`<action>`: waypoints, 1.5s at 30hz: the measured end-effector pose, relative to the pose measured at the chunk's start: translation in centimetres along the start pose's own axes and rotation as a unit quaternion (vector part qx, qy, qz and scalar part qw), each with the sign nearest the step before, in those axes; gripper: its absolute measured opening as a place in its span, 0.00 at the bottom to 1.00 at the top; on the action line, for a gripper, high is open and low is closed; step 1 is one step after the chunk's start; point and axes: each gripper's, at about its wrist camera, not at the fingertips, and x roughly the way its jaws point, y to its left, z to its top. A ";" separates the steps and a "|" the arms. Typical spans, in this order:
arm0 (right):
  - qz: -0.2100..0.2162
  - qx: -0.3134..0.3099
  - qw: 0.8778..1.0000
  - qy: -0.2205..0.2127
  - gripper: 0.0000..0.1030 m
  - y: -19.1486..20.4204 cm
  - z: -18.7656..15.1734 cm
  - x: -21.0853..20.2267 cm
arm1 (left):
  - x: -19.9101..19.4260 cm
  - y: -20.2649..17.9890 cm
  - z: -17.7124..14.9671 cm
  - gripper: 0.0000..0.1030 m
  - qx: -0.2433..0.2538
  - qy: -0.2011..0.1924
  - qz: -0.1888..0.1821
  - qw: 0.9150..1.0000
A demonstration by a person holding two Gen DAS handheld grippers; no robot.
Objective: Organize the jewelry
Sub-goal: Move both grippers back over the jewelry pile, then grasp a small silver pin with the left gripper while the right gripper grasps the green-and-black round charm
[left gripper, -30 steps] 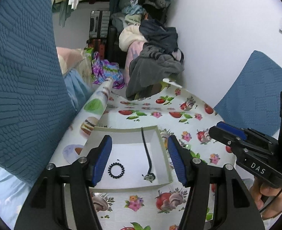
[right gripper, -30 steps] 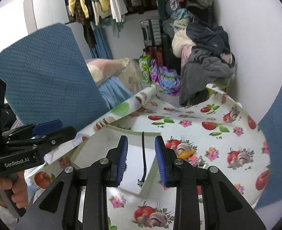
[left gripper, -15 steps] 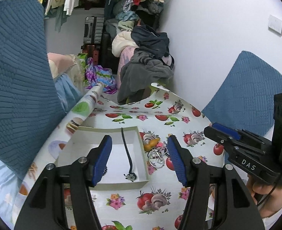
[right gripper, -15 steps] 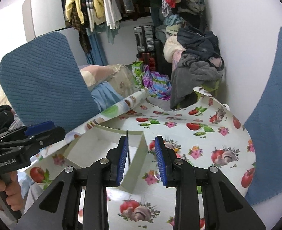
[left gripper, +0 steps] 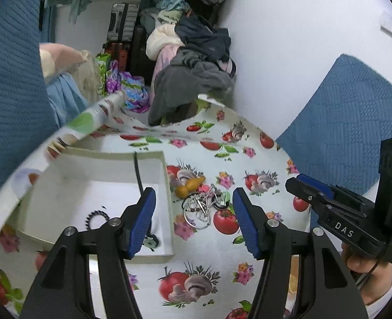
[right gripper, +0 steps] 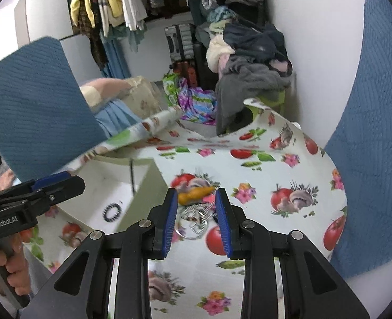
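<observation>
Jewelry (left gripper: 203, 207) sits in a tangled little pile on the tabletop (left gripper: 249, 164), just off the right wall of the white box (left gripper: 169, 202). It's mostly silver rings and hoops plus chain bits, with an orange carrot-looking piece (left gripper: 190, 186) at about 11 o'clock of the pile, touching it or nearly so.

Inside the box there's a black beaded bracelet (left gripper: 96, 216) lying flat on the floor of it, and a black cord (left gripper: 138, 175) running down from the back wall toward the front, ending in a small charm (left gripper: 150, 242) near the front right corner. The bracelet is at roughly 9 o'clock from that charm, a bit apart.

Left tongs (left gripper: 193, 223) are released, blue pads spread wide with nothing pinched. In the left wrist view the left pad overlaps the box and the right one hangs over a tomato print, so the jewelry pile shows in the gap between them.

Right tongs (right gripper: 196, 220) are open too but much narrower, nothing gripped. In the right wrist view they hover right over the pile (right gripper: 194, 219), with the silver hoops showing between the pads and the orange piece (right gripper: 194, 193) at 12 o'clock just past the tips. Can't tell if the pads touch anything.

The tablecloth has tomatoes, mushrooms and flowers all over it.
</observation>
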 end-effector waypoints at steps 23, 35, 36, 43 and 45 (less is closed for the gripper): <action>0.040 0.049 0.991 0.118 0.24 -7.8 -1.7 13.4 | 10.8 -4.7 -4.5 0.29 0.008 0.085 -0.028 0.996; 0.076 0.046 0.983 0.160 0.22 -8.7 -2.9 17.6 | 16.0 -4.3 -5.6 0.18 -0.019 0.098 0.022 0.995; 0.079 0.047 0.982 0.163 0.22 -8.7 -3.1 17.9 | 16.5 -4.2 -5.7 0.18 -0.025 0.098 0.028 0.995; 0.087 0.052 0.979 0.180 0.22 -8.9 -3.6 19.5 | 18.7 -3.2 -6.1 0.18 -0.062 0.097 0.061 0.991; 0.085 0.052 0.978 0.182 0.22 -8.9 -3.6 19.9 | 19.4 -3.1 -6.1 0.18 -0.067 0.103 0.062 0.991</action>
